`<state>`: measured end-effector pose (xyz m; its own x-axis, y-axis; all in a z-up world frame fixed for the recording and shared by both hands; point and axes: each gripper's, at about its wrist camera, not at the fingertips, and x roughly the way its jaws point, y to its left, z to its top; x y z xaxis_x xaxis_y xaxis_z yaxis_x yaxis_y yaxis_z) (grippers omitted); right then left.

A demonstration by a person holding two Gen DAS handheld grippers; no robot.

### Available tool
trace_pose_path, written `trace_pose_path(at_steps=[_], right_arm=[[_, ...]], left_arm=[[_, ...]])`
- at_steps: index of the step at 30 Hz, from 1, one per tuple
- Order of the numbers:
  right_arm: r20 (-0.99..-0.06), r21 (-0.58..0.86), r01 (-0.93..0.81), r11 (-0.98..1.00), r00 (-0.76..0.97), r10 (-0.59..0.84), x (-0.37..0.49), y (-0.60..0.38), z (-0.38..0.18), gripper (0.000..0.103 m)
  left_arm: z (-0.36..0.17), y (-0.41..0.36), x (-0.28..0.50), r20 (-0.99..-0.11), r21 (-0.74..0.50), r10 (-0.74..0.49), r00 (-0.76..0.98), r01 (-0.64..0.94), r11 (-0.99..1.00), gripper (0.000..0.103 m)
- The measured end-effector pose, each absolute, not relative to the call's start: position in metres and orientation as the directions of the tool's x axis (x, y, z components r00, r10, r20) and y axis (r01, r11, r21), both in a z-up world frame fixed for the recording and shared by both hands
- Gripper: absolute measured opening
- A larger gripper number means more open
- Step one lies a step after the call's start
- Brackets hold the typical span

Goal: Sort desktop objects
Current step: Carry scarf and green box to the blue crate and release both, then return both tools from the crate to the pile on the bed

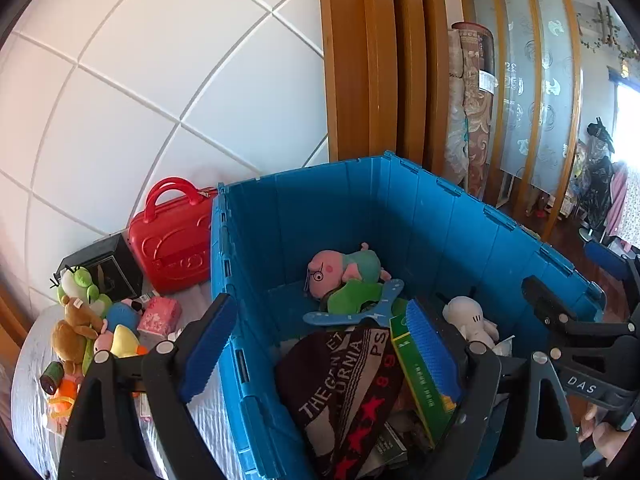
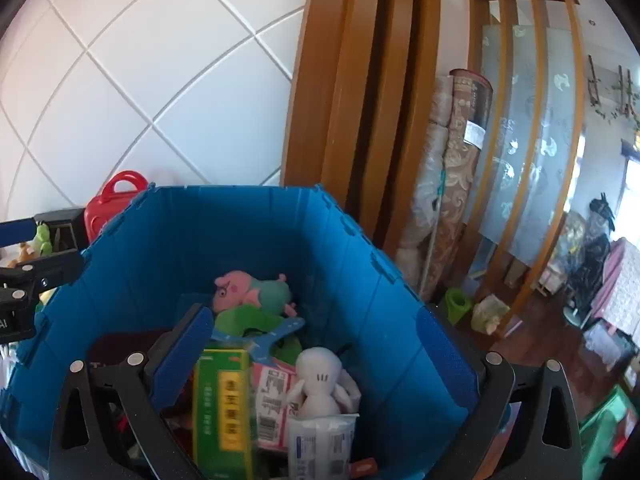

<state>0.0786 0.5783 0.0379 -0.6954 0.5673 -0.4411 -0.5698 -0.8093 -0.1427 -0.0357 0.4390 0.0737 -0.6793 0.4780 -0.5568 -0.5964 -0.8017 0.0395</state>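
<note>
A big blue crate (image 1: 440, 220) (image 2: 132, 280) holds a pink pig plush (image 1: 344, 268) (image 2: 252, 290), a white plush (image 1: 472, 320) (image 2: 320, 380), a green box (image 1: 420, 392) (image 2: 222, 408), a dark printed cloth (image 1: 344, 380) and packets (image 2: 320, 444). My left gripper (image 1: 320, 352) is open and empty, straddling the crate's left wall. My right gripper (image 2: 316, 360) is open and empty above the crate's contents. The green box looks blurred in the right wrist view. The right gripper also shows in the left wrist view (image 1: 580, 340).
Left of the crate, on a white-covered table (image 1: 28, 380), lie several plush toys (image 1: 84, 320), a pink box (image 1: 160, 316), a red case (image 1: 172, 236) and a black box (image 1: 108, 264). A tiled wall and wooden frame stand behind. Rolled rugs (image 2: 452, 180) lean at right.
</note>
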Motion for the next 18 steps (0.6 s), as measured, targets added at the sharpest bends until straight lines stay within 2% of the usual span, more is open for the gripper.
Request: trace_pose_path(at_steps=[10,18], right_arm=[[-0.465,-0.107,-0.54,-0.835,-0.715,0.522,0.082,0.551,0.042,0.103],[-0.476,-0.065,-0.462,-0.885,-0.765,0.434,0.077,0.503,0.047,0.103]], left_arm=[[0.072,0.399,-0.03,-0.541,0.022,0.476,-0.694,-0.577,-0.816,0.087],[0.074,0.353,-0.028,-0.515,0.011,0.454,-0.727,-0.535,-0.845,0.096]])
